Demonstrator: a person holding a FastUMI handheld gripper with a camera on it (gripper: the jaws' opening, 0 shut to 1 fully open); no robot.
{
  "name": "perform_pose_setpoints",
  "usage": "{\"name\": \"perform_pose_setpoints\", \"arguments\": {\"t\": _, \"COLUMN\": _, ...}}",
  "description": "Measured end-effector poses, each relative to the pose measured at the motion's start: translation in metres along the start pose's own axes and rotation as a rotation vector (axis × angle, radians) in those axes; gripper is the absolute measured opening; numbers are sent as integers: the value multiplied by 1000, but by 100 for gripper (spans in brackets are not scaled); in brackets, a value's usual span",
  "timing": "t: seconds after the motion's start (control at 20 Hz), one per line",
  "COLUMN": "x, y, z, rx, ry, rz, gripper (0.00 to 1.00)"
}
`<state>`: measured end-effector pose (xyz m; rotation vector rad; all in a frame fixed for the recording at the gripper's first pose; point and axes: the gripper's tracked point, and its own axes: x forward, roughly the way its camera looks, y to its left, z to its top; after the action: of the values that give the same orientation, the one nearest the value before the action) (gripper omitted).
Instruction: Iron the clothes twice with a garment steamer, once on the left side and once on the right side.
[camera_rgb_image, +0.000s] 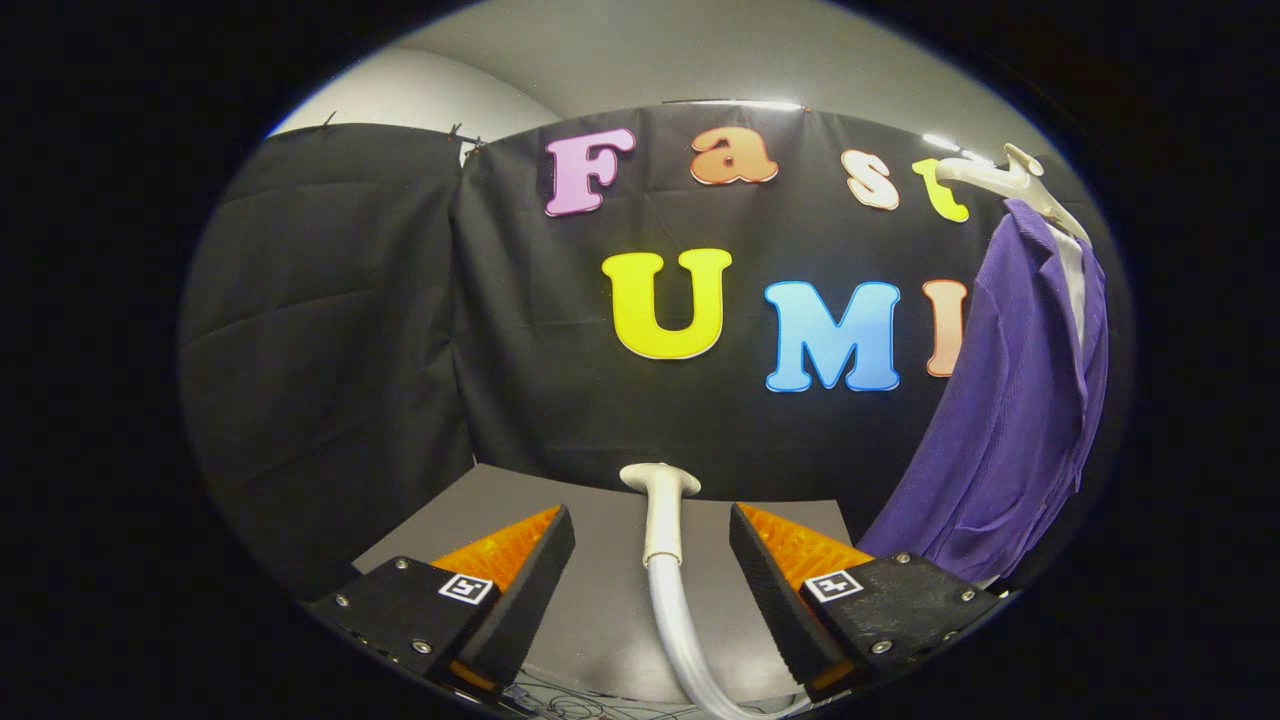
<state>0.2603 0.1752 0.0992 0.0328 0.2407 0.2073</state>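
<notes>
1. Gripper (652, 580) is wide open w/ nothing held; we see clear space on both sides btwn the fingers (770, 590) and the steamer.
2. Steamer head (661, 500) stands upright on the grey table (590, 620), sitting btwn the two fingers but touching neither. Its hose (690, 650) curves down toward us, passing under the gripper.
3. Purple garment (1010, 420) hangs on a pale hanger (1010, 180) against the booth wall, off to the right of the right finger and well beyond it, apart from the steamer.
4. Progress, as we judge it: prob. at the very start. Steamer not yet grasped and standing apart from the cloth, so we'd guess neither pass is done; we can't tell from the fabric alone whether any steaming has happened.
5. Left to do, in our est.: close on the steamer handle, lift it, carry it right to the garment, run one pass down the left side, one down the right.
6. Watch-outs: handle is slim and round, so it may twist in the grip; hose could drag or snag on the table edge while moving over.
</notes>
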Motion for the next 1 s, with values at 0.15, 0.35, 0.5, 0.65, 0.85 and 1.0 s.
{"name": "perform_pose_setpoints", "arguments": {"t": 0.15, "x": 41, "y": -5, "z": -6, "rx": 3, "ry": 110, "rz": -9, "gripper": 97}}
{"name": "perform_pose_setpoints", "arguments": {"t": 0.35, "x": 87, "y": -15, "z": -12, "rx": 0, "ry": 226, "rz": -47, "gripper": 96}}
{"name": "perform_pose_setpoints", "arguments": {"t": 0.5, "x": 115, "y": -16, "z": -22, "rx": 20, "ry": 320, "rz": -37, "gripper": 96}}
{"name": "perform_pose_setpoints", "arguments": {"t": 0.65, "x": 143, "y": -15, "z": -42, "rx": 61, "ry": 439, "rz": -30, "gripper": 96}}
{"name": "perform_pose_setpoints", "arguments": {"t": 0.85, "x": 162, "y": -10, "z": -79, "rx": 93, "ry": 600, "rz": -21, "gripper": 95}}
{"name": "perform_pose_setpoints", "arguments": {"t": 1.0, "x": 166, "y": -7, "z": -98, "rx": 83, "ry": 673, "rz": -34, "gripper": 95}}
